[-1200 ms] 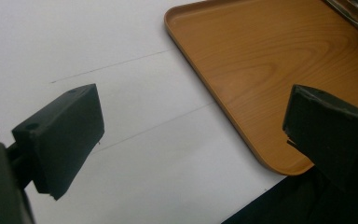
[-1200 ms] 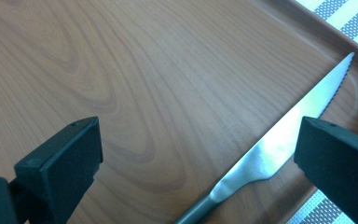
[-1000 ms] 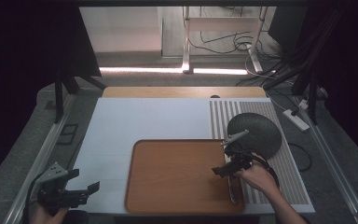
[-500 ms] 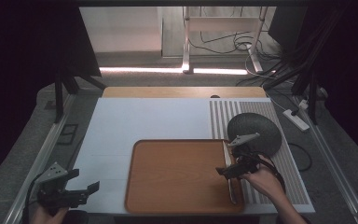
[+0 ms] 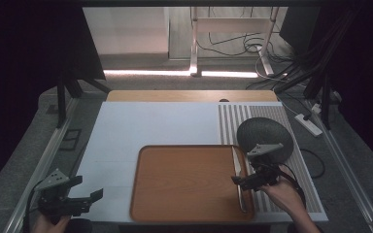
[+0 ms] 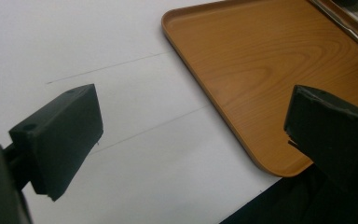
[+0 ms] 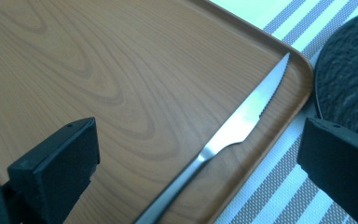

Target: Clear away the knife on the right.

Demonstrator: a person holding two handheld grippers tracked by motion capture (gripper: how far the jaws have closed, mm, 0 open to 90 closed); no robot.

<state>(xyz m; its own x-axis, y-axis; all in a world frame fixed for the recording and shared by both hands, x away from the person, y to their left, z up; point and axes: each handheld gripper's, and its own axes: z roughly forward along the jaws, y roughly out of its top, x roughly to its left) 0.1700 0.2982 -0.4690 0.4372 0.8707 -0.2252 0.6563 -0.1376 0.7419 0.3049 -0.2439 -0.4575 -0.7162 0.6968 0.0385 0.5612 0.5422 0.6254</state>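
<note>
Both tongs are gaping apart; the right tongs [image 5: 245,180] are risking nudging the knife [image 7: 223,135] over the tray [image 7: 121,84] rim.

overhead and close views, shared tray [image 5: 184,184]

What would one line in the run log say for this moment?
right gripper: open, above knife | knife: flat on tray, right edge | left gripper: open, idle
</note>
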